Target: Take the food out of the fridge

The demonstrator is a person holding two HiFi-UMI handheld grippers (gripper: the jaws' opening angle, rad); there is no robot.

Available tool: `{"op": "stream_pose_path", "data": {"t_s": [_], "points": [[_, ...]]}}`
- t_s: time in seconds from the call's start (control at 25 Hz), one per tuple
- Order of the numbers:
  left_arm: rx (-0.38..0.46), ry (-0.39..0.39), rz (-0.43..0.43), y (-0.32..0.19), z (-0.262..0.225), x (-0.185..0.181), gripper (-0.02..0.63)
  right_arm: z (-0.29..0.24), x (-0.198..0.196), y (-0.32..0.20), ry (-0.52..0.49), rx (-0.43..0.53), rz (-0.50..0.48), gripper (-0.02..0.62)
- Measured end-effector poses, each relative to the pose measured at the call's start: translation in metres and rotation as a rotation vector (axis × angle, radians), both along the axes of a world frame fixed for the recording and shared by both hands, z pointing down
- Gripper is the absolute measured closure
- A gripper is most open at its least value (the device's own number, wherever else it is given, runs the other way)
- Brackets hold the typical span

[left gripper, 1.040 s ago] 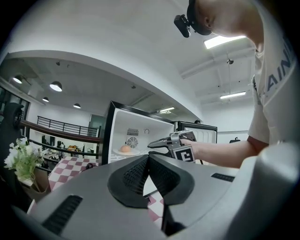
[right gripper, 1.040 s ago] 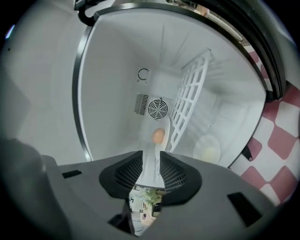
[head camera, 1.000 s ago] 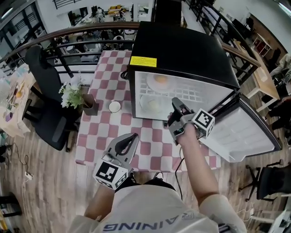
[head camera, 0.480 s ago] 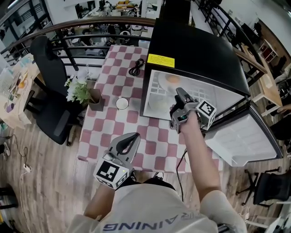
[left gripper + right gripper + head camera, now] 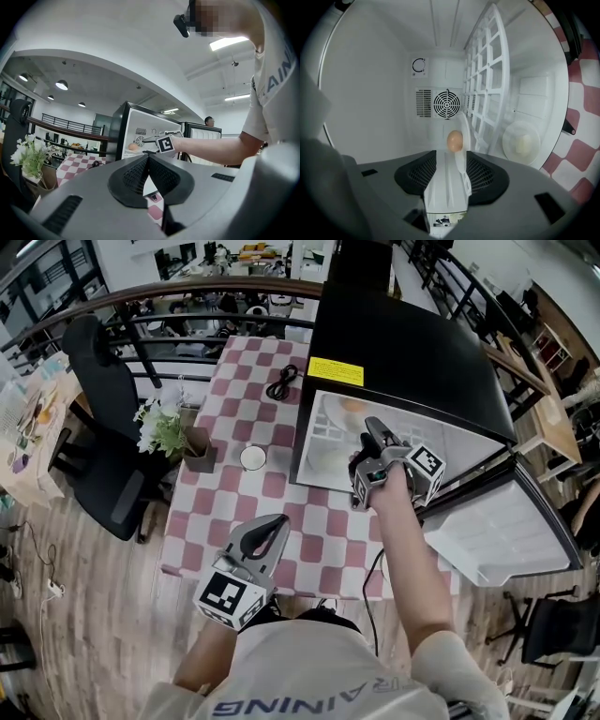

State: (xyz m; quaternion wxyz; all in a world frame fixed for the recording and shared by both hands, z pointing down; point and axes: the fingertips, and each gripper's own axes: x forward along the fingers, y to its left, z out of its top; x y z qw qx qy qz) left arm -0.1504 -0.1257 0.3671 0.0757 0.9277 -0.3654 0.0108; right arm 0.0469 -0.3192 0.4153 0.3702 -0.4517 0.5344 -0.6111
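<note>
A black mini fridge (image 5: pixel 403 343) stands open on the checkered table (image 5: pixel 244 512). On its upper wire shelf a white plate carries an orange-brown round food (image 5: pixel 354 406) (image 5: pixel 454 140). Below it, a second white plate (image 5: pixel 323 454) (image 5: pixel 521 143) holds a pale food. My right gripper (image 5: pixel 372 430) (image 5: pixel 451 157) reaches into the fridge mouth and points at the orange-brown food. Its jaws have just been opening and stand open. The upper plate's rim reaches between them, unpressed. My left gripper (image 5: pixel 277 521) (image 5: pixel 148 157) hangs shut and empty over the table's front edge.
The fridge door (image 5: pixel 497 521) hangs open to the right. A potted plant (image 5: pixel 169 432), a small white cup (image 5: pixel 252 457) and a black cable (image 5: pixel 281 382) sit on the table left of the fridge. A black office chair (image 5: pixel 103 427) stands at the far left.
My right gripper has moved forward from in front of the fridge into its opening. The left gripper stays about where it was.
</note>
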Motion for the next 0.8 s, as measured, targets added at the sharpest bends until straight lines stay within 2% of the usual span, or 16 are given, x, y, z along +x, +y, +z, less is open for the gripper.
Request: {"op": "stream_pose_path", "data": {"t_s": [0.2,0.44,0.68,0.8], "points": [[-0.003,-0.005,-0.014,-0.002,0.001,-0.005,0.598,0.002,0.001,0.003,0.040,-0.029,-0.008,0.400],[-0.008,0.016,-0.015,-0.004,0.001,-0.005,0.598,0.006,0.002,-0.001,0.143,-0.169,-0.020,0.385],[-0.007,0.030,-0.018,-0.008,0.003,-0.011,0.598,0.008,-0.001,-0.008,0.156,-0.198,-0.009,0.385],[-0.012,0.031,-0.021,-0.010,0.004,-0.014,0.598,0.009,-0.003,-0.011,0.124,-0.195,0.002,0.385]]}}
